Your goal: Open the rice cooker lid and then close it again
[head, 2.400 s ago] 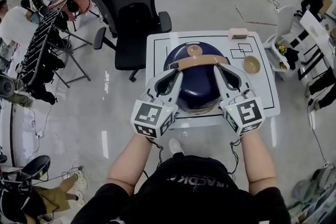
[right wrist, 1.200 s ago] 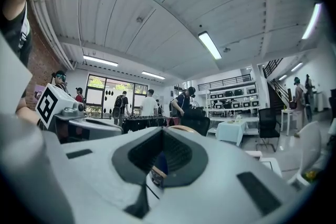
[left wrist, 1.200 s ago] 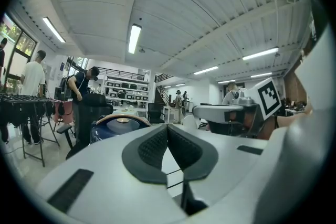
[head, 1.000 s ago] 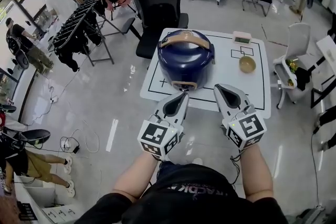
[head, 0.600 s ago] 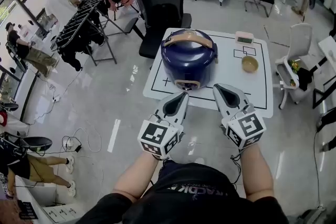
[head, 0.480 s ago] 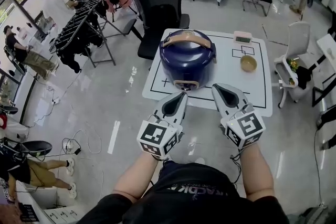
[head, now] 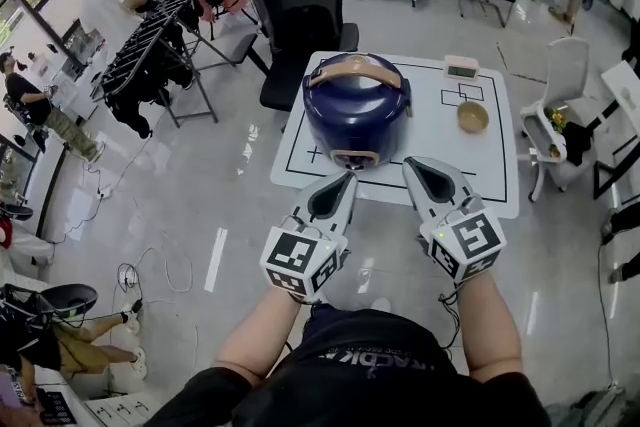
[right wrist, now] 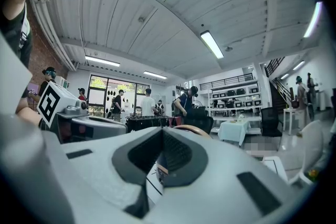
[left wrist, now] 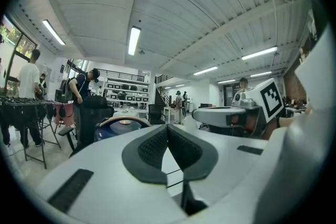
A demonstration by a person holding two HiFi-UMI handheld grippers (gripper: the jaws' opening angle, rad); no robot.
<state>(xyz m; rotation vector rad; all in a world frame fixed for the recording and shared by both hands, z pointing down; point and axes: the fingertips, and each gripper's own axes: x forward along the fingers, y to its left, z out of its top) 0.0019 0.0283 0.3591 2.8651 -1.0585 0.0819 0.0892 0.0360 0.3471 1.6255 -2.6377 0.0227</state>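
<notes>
White table [head: 430, 143] with black lines drawn on it.
Blue cooker [head: 356, 110], closed, left of centre; tan bowl [head: 472, 116] to its right; pink box [head: 461, 67] at far edge.

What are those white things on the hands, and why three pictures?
They are hand-held grabbers, like big tongs: a white left gripper and a white right gripper. One picture comes from a camera on the person's head, looking down; the other two from cameras riding on each gripper. On the white table stand a round dark-blue rice cooker, lid closed, a small tan bowl and a small pink box. Both grippers are shut and hold nothing.
</notes>
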